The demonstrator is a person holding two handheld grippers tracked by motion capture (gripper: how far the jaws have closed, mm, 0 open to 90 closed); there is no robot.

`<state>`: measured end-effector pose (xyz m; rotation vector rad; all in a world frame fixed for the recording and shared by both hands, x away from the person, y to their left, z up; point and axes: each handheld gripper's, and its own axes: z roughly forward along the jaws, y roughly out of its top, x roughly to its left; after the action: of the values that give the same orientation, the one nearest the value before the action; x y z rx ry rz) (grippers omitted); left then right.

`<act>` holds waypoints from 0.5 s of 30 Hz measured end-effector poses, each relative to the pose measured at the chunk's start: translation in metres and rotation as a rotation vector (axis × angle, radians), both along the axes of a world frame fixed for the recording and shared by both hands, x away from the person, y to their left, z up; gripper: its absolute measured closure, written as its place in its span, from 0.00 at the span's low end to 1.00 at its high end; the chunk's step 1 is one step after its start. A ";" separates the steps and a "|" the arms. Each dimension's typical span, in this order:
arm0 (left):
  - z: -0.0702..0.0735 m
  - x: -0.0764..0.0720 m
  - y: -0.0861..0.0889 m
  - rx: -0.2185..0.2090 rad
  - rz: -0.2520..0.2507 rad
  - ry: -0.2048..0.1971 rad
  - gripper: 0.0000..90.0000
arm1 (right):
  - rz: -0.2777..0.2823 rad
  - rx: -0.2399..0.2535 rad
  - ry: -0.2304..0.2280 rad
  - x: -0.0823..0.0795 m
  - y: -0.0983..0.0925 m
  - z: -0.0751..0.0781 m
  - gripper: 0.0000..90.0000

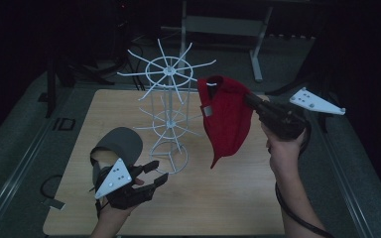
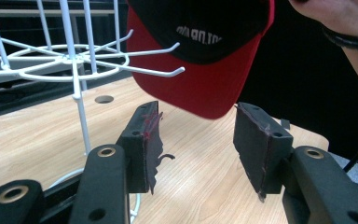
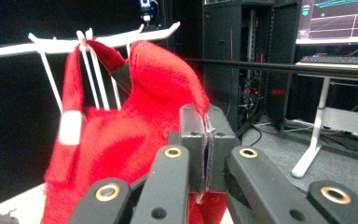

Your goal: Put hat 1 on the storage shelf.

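Observation:
A red cap hangs brim down beside the top ring of a white wire rack on the wooden table. My right gripper is shut on the cap's right side, its pads pinching red fabric. A rack hook runs along the cap's top; I cannot tell whether the cap is caught on it. My left gripper is low at the front left, open, with nothing between its fingers. A grey cap lies just behind that hand. The red brim hangs beyond the left gripper.
The rack's lower hooks reach out toward the red cap. A round hole is in the tabletop. Behind the table stand a desk frame and dark equipment racks. A cable loop lies off the table's left edge.

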<state>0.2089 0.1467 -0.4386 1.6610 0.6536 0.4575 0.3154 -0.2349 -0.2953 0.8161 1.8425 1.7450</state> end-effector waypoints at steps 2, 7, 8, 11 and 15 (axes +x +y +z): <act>0.000 0.000 0.001 0.002 0.002 0.003 0.57 | 0.014 0.002 0.006 -0.002 -0.001 -0.004 0.98; -0.002 -0.001 0.003 0.006 0.011 0.004 0.57 | 0.042 -0.006 0.014 -0.011 -0.001 -0.014 0.97; -0.002 -0.001 0.004 0.007 0.012 0.005 0.57 | 0.047 -0.008 0.015 -0.012 -0.001 -0.015 0.96; -0.002 -0.001 0.006 0.007 0.018 0.006 0.57 | 0.066 -0.026 0.018 -0.015 -0.002 -0.016 0.92; -0.002 -0.003 0.010 0.009 0.031 0.003 0.57 | 0.099 -0.042 0.018 -0.022 -0.008 -0.018 0.83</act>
<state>0.2060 0.1566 -0.4406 1.6620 0.6819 0.4807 0.2939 -0.2426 -0.3132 0.7381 1.9556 1.7575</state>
